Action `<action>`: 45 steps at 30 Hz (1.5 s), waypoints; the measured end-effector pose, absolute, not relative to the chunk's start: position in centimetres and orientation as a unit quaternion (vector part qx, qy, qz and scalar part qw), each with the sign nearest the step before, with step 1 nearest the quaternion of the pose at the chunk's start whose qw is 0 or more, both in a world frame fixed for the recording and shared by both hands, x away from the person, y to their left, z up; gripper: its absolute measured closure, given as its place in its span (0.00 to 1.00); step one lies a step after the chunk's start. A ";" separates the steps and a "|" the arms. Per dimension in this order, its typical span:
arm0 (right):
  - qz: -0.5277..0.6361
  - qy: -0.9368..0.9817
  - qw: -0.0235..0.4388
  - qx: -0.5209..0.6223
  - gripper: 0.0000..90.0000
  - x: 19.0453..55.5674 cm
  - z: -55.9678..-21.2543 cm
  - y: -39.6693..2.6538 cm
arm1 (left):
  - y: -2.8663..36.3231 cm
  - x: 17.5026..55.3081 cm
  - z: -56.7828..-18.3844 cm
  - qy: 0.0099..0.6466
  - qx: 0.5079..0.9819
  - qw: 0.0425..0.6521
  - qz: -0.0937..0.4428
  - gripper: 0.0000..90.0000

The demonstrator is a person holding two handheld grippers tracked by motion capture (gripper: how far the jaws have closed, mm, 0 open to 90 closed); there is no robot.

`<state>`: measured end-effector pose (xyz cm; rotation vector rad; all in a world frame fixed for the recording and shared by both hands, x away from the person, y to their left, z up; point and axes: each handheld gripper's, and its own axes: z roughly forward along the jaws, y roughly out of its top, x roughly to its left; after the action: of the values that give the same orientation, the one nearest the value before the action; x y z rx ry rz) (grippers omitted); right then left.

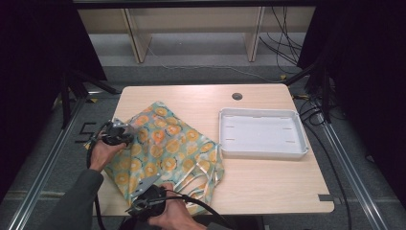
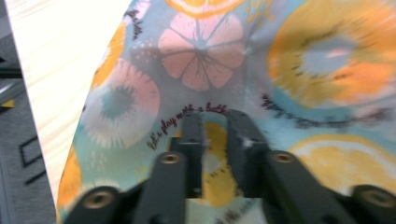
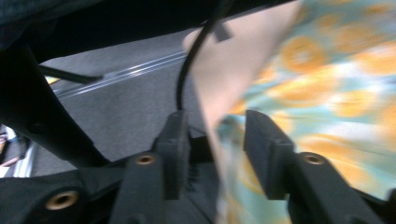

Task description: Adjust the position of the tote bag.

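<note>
A thin cloth [image 1: 167, 143] printed with orange and pink fruit slices on teal lies crumpled on the left half of the wooden table [image 1: 268, 182]. My left gripper [image 1: 123, 131] is at the cloth's left edge. In the left gripper view its jaws stand close together, pinching a fold of the cloth [image 2: 289, 60], so the left gripper [image 2: 215, 122] is shut on it. My right gripper [image 1: 146, 187] is at the cloth's near corner by the table's front edge. In the blurred right gripper view the right gripper [image 3: 215, 128] is open, with the cloth's edge [image 3: 336, 79] running between its jaws.
A shallow white tray [image 1: 262, 152] sits on the right half of the table. A round cable hole [image 1: 237, 96] is near the far edge. Dark floor and metal rails surround the table, and cables trail at the right.
</note>
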<state>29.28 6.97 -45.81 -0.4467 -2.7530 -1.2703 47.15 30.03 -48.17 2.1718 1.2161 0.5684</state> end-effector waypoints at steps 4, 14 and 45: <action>-0.436 -0.884 -0.006 -0.171 0.61 31.1 -42.9 2.7 | 30.7 44.4 -46.4 0.457 0.806 0.310 0.214 0.66; -0.403 -0.839 -0.125 -0.342 0.58 38.6 -42.8 -10.0 | 31.0 39.1 -45.2 0.450 0.811 0.320 0.192 0.64; -0.407 -0.851 -0.007 -0.332 1.00 36.6 -45.5 -12.4 | 27.0 49.8 -49.2 0.499 0.802 0.269 0.189 1.00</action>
<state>36.57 -12.38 -45.48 -1.0478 -2.6846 -1.2855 49.79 27.00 -49.23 2.1618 1.3462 0.5101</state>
